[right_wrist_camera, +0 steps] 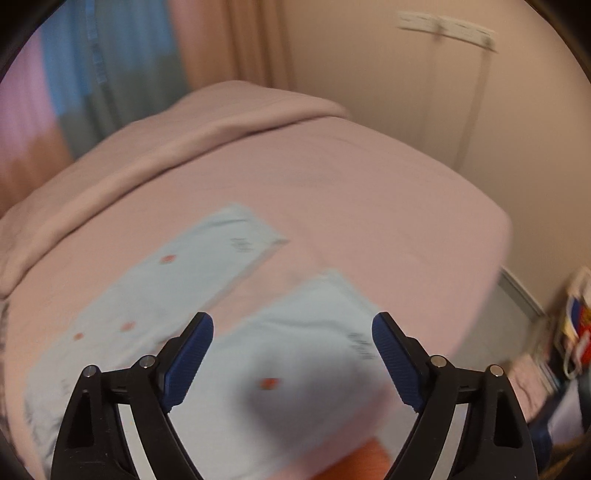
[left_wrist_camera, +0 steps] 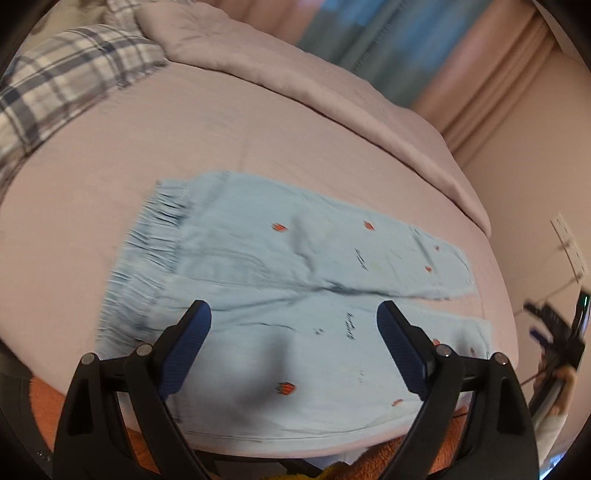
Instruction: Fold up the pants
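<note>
In the left wrist view there is no real container to report; the only things that hold something are the bed (left_wrist_camera: 110, 177) and its pink sheet, on which the pants (left_wrist_camera: 280, 266) lie spread flat. The pants are light blue with small red marks, the gathered waistband points to the left and the two legs run to the right, a little apart at their ends. A plaid pillow (left_wrist_camera: 70, 74) lies at the far left corner, and a folded pink blanket (left_wrist_camera: 295, 81) runs along the far side of the bed. Behind are curtains (left_wrist_camera: 388, 48) and, at the right, a beige wall. The left gripper (left_wrist_camera: 293, 315) hangs above the nearer leg with its blue pads wide apart and nothing between them; the cloth lies below and is not touched. At the right edge the other gripper (left_wrist_camera: 554, 321) is seen, small and blurred. In the right wrist view, which is blurred, the same pink sheet fills the middle, with the folded blanket (right_wrist_camera: 184, 125) behind it, curtains at the left and a wall with a white socket strip (right_wrist_camera: 443, 27) at the right. Some bags (right_wrist_camera: 576, 325) stand on the floor beside the bed. The two leg ends of the pants (right_wrist_camera: 303, 350) lie on the sheet, separated. The right gripper (right_wrist_camera: 292, 328) is over the nearer leg end, its fingers spread wide and holding nothing.
</note>
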